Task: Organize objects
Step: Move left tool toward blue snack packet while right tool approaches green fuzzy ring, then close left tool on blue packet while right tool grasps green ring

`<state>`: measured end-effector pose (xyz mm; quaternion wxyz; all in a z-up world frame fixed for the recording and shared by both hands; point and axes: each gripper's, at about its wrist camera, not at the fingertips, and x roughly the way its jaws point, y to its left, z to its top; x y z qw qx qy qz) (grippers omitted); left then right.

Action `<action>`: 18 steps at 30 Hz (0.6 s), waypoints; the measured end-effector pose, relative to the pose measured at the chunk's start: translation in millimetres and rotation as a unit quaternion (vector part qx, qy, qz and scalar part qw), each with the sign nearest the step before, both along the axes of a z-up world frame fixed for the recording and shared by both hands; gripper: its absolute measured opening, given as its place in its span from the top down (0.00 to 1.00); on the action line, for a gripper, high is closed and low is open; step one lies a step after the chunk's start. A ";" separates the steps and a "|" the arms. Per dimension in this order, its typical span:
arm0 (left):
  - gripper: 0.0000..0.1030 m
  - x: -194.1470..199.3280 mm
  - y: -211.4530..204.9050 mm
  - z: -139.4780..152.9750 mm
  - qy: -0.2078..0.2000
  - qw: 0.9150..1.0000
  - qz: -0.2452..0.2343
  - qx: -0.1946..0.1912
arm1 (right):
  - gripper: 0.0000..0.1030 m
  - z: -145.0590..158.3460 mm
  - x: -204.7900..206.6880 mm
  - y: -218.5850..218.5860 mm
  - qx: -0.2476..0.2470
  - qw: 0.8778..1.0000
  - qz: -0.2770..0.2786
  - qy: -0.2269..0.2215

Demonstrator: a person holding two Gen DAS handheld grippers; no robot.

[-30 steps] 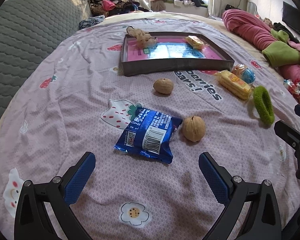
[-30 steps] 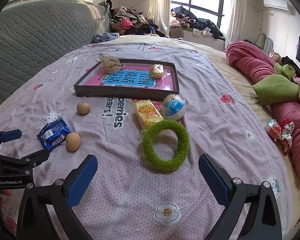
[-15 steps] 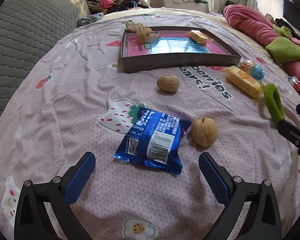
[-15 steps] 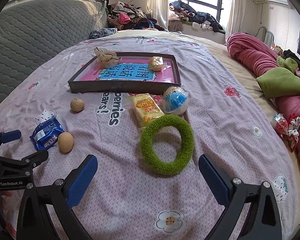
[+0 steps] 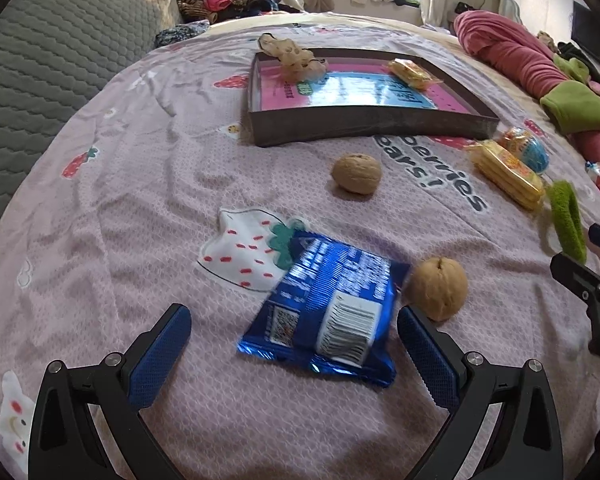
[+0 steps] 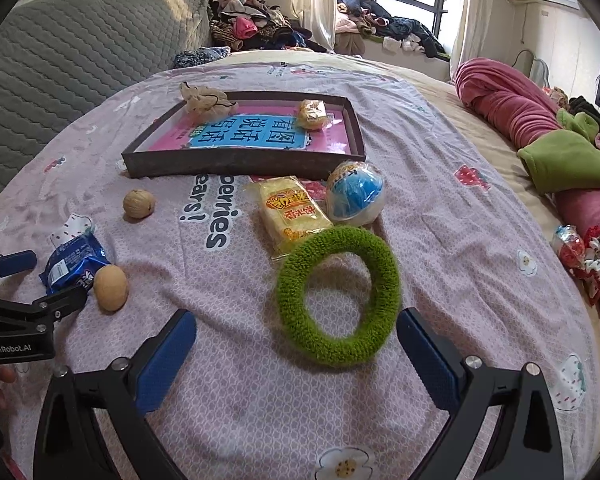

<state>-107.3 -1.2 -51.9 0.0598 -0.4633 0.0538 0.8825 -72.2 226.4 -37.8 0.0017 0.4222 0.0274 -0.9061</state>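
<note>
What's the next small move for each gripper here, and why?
Probably lower both a little further. The left gripper hangs open astride the shiny blue foil snack packet on the pink printed bedsheet, pads not touching it. The right gripper, its jaws closing, frames the fuzzy green ring, also untouched. Both then go to the dark shallow tray.

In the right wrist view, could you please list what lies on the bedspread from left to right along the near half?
Blue snack packet → near walnut → green fuzzy ring → red-and-white wrapped sweets at the far right.
</note>
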 end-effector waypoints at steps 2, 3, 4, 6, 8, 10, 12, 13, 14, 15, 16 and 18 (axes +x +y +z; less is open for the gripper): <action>0.00 -3.8 -0.8 -3.0 -0.003 1.000 -0.002 0.001 | 0.12 -4.6 -5.2 1.7 -0.002 1.000 -0.004 -0.008; 0.00 -4.9 -1.0 -4.2 -0.006 1.000 -0.003 0.003 | 0.12 -6.4 -7.8 2.5 -0.002 1.000 -0.006 -0.009; 0.00 -6.1 -0.8 -5.4 -0.007 1.000 -0.005 0.005 | 0.12 -7.5 -9.5 2.5 0.000 1.000 -0.008 -0.009; 0.00 -8.1 -0.4 -7.2 -0.008 1.000 -0.007 0.007 | 0.14 -9.1 -13.4 3.3 0.004 1.000 -0.012 -0.009; 0.00 -11.0 0.5 -9.1 -0.010 1.000 -0.010 0.010 | 0.17 -10.1 -16.3 3.7 0.007 1.000 -0.013 -0.007; 0.00 -13.1 1.3 -10.2 -0.010 1.000 -0.012 0.014 | 0.21 -10.9 -19.4 3.2 0.017 1.000 -0.014 -0.006; 0.00 -14.9 2.2 -10.8 -0.010 1.000 -0.013 0.018 | 0.28 -12.8 -22.7 1.9 0.033 0.999 -0.017 -0.008; 0.01 -14.7 3.1 -10.4 -0.009 1.000 -0.016 0.020 | 0.36 -13.1 -23.6 1.3 0.039 0.999 -0.017 -0.007; 0.02 -14.5 3.7 -9.9 -0.008 1.000 -0.017 0.022 | 0.47 -13.6 -24.4 1.3 0.036 0.999 -0.013 -0.008; 0.03 -14.4 4.3 -9.7 -0.008 1.000 -0.019 0.024 | 0.52 -14.7 -25.4 1.7 0.030 0.999 -0.011 -0.012; 0.07 -14.4 5.2 -9.4 -0.009 0.999 -0.021 0.024 | 0.60 -16.1 -25.9 2.1 0.020 1.000 -0.008 -0.016; 0.14 -13.2 7.9 -8.4 -0.009 0.999 -0.029 0.026 | 0.67 -17.1 -24.9 0.3 0.012 1.000 -0.004 -0.017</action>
